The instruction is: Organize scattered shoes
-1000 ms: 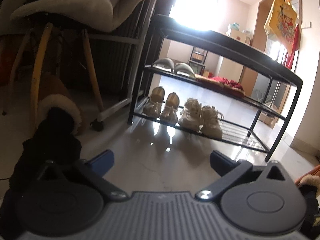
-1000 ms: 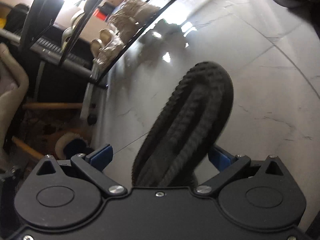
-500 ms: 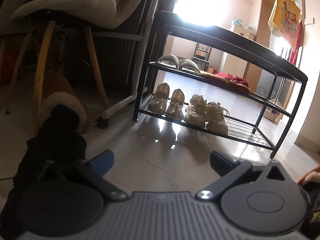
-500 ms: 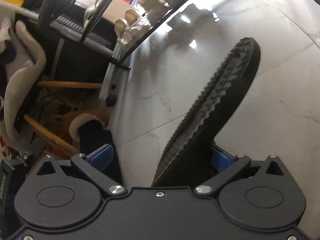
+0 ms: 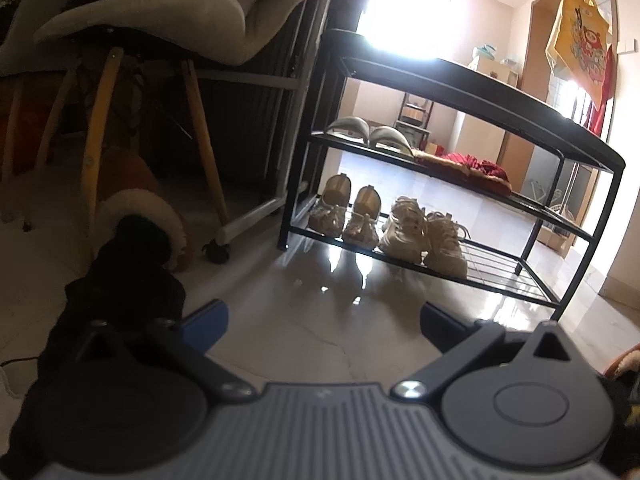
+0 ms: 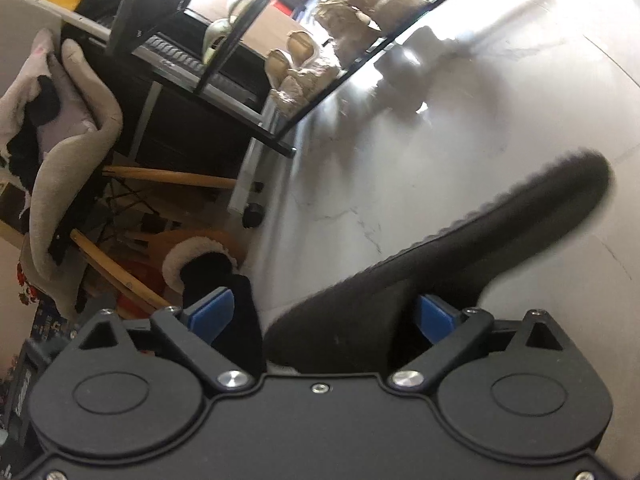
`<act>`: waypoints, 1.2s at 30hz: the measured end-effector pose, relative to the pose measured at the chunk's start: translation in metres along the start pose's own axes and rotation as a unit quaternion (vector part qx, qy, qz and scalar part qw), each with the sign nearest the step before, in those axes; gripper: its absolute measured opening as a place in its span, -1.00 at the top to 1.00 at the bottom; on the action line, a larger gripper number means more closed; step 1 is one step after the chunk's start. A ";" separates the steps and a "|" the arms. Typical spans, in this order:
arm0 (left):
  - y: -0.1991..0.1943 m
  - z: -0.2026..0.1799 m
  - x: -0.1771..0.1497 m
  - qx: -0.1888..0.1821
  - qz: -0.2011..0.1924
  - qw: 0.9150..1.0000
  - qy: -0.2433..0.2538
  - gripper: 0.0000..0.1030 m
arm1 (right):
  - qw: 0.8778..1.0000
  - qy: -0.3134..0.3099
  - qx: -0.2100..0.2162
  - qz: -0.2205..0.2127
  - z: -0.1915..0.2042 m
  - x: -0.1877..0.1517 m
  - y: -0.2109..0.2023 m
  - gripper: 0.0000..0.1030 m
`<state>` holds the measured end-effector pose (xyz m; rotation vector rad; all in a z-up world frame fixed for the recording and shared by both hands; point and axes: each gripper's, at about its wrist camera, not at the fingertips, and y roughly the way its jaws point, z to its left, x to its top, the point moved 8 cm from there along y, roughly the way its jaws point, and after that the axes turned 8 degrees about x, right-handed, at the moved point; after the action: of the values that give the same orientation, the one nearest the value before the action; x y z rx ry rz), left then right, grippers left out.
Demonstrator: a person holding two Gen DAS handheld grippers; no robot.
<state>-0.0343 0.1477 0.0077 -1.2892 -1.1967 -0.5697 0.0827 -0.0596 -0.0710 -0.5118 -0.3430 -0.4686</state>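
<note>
My right gripper [image 6: 326, 316] stands wide open around the heel end of a black shoe [image 6: 460, 248]. The shoe is blurred and seen side-on, its treaded sole along the upper edge and its toe pointing right over the pale floor. The right pad [image 6: 434, 316] touches it, while a gap shows at the left pad [image 6: 210, 314]. My left gripper [image 5: 322, 322] hangs open and empty, low over the floor, facing the black shoe rack [image 5: 480, 92]. Beige flats [image 5: 344, 216] and cream sneakers [image 5: 424, 236] sit on its bottom shelf, grey shoes [image 5: 372, 132] on the middle one.
A brown fleece-lined boot [image 5: 140, 208] lies under a chair with wooden legs [image 5: 96, 136], with a dark cloth-like mass [image 5: 120, 280] in front of it. A wheeled white frame [image 5: 256, 216] stands left of the rack. Another fleece-edged item [image 5: 624, 360] peeks in at the right edge.
The black shoe has turned from sole-toward-camera to side-on, its toe swinging right. The left gripper has drifted slightly, staying open and facing the rack.
</note>
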 end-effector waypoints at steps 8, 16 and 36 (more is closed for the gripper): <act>0.001 0.007 0.001 0.015 0.003 1.000 -0.010 -0.99 | 0.994 -0.074 -0.077 0.032 0.000 0.033 0.075 -0.25; 0.004 0.012 0.001 0.019 0.007 1.000 -0.021 -0.99 | 0.968 -0.163 -0.151 0.114 -0.003 0.035 0.124 0.39; 0.000 -0.004 -0.002 -0.014 0.016 0.999 -0.038 -0.99 | 0.742 -0.397 -0.135 0.523 0.025 -0.025 0.041 0.49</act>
<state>-0.0333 0.1439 0.0066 -1.3624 -1.2320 -0.5194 0.0773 -0.0062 -0.0775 -1.0847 -0.7344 0.8689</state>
